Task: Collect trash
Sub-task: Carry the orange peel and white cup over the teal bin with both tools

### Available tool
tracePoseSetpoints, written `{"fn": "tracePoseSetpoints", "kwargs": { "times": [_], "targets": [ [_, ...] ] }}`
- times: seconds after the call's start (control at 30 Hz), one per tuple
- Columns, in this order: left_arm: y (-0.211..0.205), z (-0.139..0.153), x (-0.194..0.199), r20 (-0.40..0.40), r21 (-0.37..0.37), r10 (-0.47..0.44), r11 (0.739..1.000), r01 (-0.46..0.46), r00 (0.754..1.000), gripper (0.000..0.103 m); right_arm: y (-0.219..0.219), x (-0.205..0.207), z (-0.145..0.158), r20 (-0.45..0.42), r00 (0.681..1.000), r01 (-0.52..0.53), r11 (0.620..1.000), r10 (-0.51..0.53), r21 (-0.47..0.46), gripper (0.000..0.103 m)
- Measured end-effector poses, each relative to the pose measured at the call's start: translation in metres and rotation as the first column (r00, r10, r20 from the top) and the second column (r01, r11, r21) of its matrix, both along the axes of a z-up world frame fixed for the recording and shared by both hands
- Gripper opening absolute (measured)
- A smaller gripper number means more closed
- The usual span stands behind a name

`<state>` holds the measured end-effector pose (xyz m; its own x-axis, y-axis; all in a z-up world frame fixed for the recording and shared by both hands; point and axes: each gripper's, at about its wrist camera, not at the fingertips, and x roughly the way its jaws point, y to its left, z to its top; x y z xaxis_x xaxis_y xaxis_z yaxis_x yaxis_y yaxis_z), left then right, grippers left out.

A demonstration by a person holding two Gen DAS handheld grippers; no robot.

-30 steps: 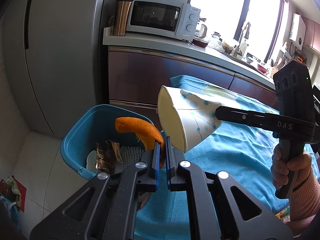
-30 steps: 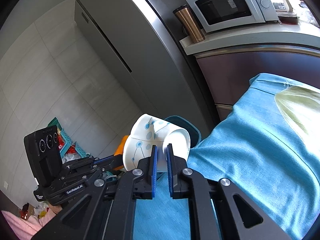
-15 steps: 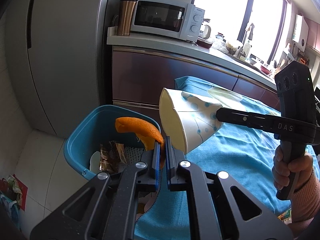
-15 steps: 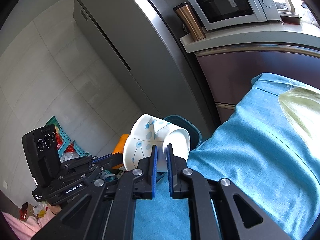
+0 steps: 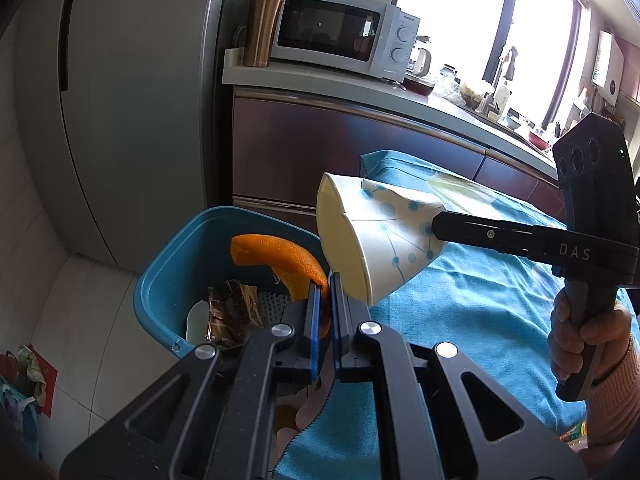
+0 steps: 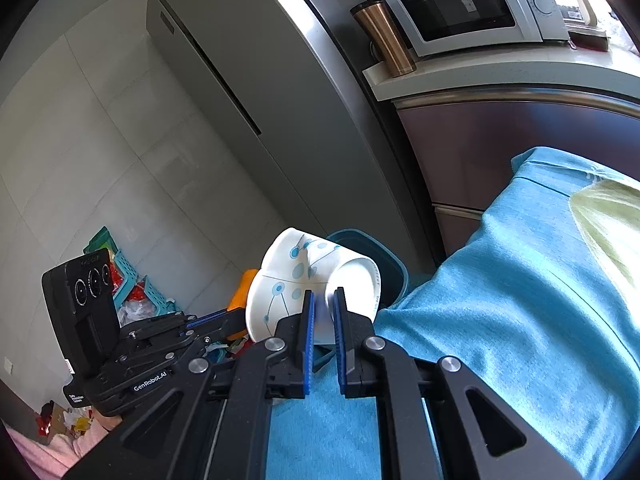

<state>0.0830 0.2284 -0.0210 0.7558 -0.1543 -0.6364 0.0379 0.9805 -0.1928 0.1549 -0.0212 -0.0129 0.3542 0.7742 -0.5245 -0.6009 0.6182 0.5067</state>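
The left tool (image 5: 325, 300) is clamped on an orange peel (image 5: 276, 256) held above the blue bin (image 5: 160, 280), and the right tool (image 6: 322, 312) grips a squashed paper cup (image 6: 296, 280) by its base, just beside the bin's rim over the edge of the table (image 5: 480, 312). Wrappers (image 5: 228, 312) already lie in the bin (so part of the collecting looks done). Both pieces remain to be dropped; whether more trash waits elsewhere cannot be told.
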Motion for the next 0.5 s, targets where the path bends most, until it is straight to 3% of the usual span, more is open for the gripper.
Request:
{"fn": "tracePoseSetpoints", "kwargs": {
  "times": [0.5],
  "targets": [
    [0.006,-0.01,0.009,-0.021,0.0,0.02,1.0,-0.02,1.0,0.005,0.013,0.006,-0.006,-0.021,1.0,-0.003,1.0,0.003,-0.021,0.008]
  ]
}}
